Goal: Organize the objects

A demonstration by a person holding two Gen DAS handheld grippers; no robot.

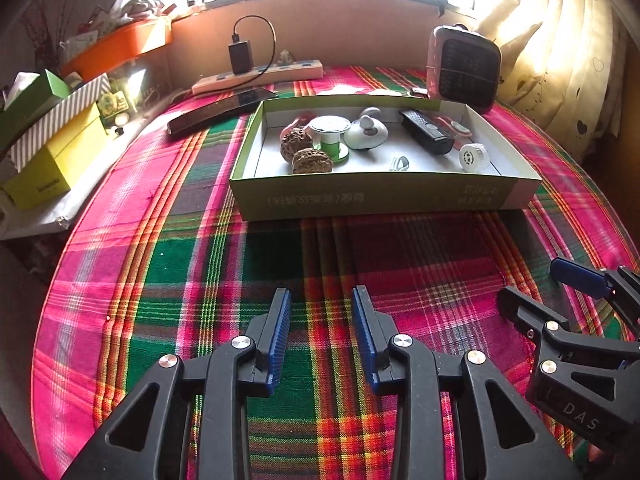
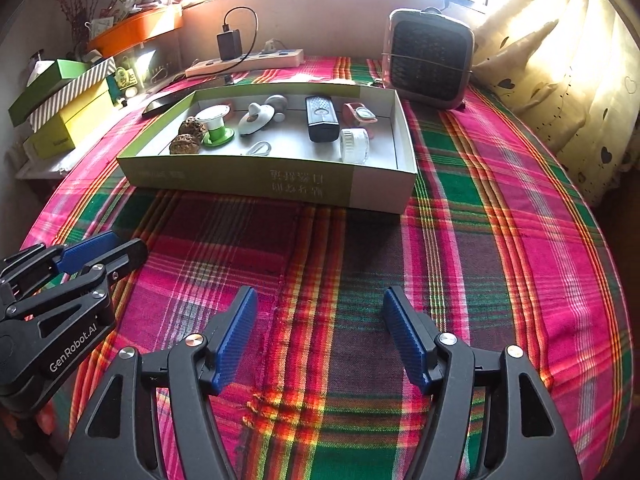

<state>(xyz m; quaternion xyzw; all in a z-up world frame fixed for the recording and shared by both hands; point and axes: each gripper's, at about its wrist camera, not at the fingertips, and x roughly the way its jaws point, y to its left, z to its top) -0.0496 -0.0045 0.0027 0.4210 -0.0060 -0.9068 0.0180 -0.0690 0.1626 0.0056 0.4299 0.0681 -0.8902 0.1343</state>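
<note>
A shallow green-and-white cardboard box (image 1: 372,196) (image 2: 256,182) sits on the plaid cloth ahead of both grippers. Inside lie two brown walnuts (image 1: 306,152) (image 2: 186,138), a green-and-white spool (image 1: 330,136) (image 2: 214,124), a white round lid (image 1: 366,132) (image 2: 256,118), a black remote (image 1: 426,130) (image 2: 320,118), a white cap (image 1: 474,156) (image 2: 354,144), a pink-and-white item (image 2: 360,114) and a metal clip (image 1: 400,163) (image 2: 258,147). My left gripper (image 1: 322,300) is open and empty above the cloth. My right gripper (image 2: 320,300) is open wider, also empty.
A pink heater (image 1: 464,66) (image 2: 428,58) stands behind the box at the right. A power strip with charger (image 1: 256,74) (image 2: 244,62) and a dark phone (image 1: 220,110) lie at the back. Stacked boxes (image 1: 52,148) (image 2: 64,108) sit left. Curtain at right.
</note>
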